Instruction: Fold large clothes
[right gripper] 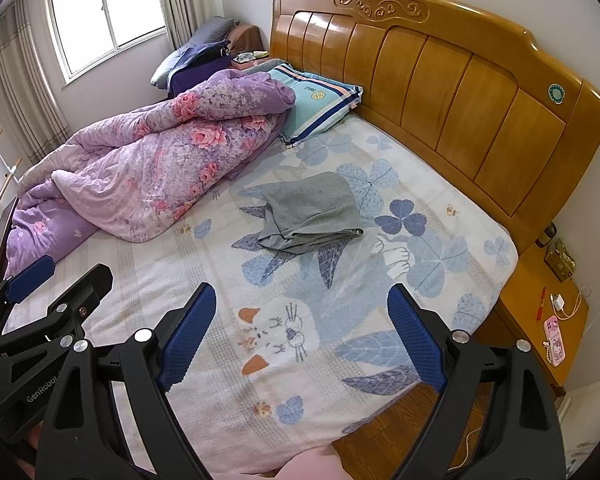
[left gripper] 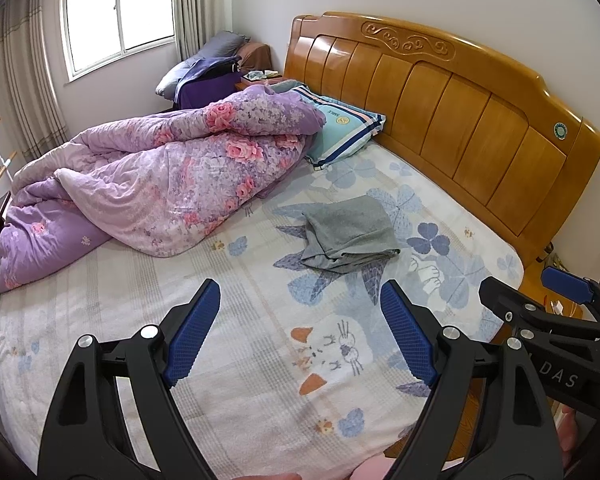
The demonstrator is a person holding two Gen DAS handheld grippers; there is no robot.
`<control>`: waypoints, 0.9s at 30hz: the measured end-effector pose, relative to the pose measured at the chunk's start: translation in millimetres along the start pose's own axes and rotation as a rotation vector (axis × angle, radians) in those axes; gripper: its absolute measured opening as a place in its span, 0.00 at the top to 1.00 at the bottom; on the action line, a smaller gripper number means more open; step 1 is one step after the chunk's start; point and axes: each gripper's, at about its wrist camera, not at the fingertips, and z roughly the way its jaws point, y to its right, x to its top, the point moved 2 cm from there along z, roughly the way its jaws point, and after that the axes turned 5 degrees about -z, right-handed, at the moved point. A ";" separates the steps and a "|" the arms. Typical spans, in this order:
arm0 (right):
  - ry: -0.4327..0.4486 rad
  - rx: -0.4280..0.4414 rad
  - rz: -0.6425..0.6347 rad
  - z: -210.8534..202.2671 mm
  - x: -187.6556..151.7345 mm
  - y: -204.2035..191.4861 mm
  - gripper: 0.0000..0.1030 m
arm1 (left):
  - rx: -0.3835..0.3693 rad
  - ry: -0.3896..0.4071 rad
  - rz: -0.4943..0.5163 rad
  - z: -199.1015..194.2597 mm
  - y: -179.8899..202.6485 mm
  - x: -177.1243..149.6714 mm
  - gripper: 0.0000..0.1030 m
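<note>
Gray garment (left gripper: 348,234) beyond left hand-held gripper (left gripper: 300,334).

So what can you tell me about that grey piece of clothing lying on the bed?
The grey garment is a plain, soft-looking knit, folded into a rough rectangle with layered edges showing along its near side. It lies flat on the leaf-and-cat printed bedsheet, mid-bed, apart from the purple floral quilt. Both grippers are open and clear of it.

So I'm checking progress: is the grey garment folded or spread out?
Folded. The grey garment lies as a compact stack on the bed sheet, layered edges showing at its near side.
</note>
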 end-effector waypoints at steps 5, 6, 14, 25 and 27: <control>-0.002 0.001 0.000 0.7 1.8 0.1 0.18 | -0.002 -0.003 0.001 0.2 0.3 -0.1 0.19; -0.003 0.001 0.001 0.7 0.8 0.0 0.18 | -0.001 -0.004 0.000 0.4 0.0 0.9 0.19; -0.007 0.000 0.002 1.5 -1.8 -1.6 0.18 | -0.001 -0.006 0.007 0.3 1.7 -1.6 0.20; -0.006 0.000 0.000 0.8 -8.4 -3.8 0.18 | -0.005 -0.007 0.032 -0.4 0.3 -5.4 0.25; -0.006 0.002 -0.001 1.0 -7.3 -4.5 0.18 | -0.007 -0.009 0.032 -0.6 -0.3 -6.3 0.25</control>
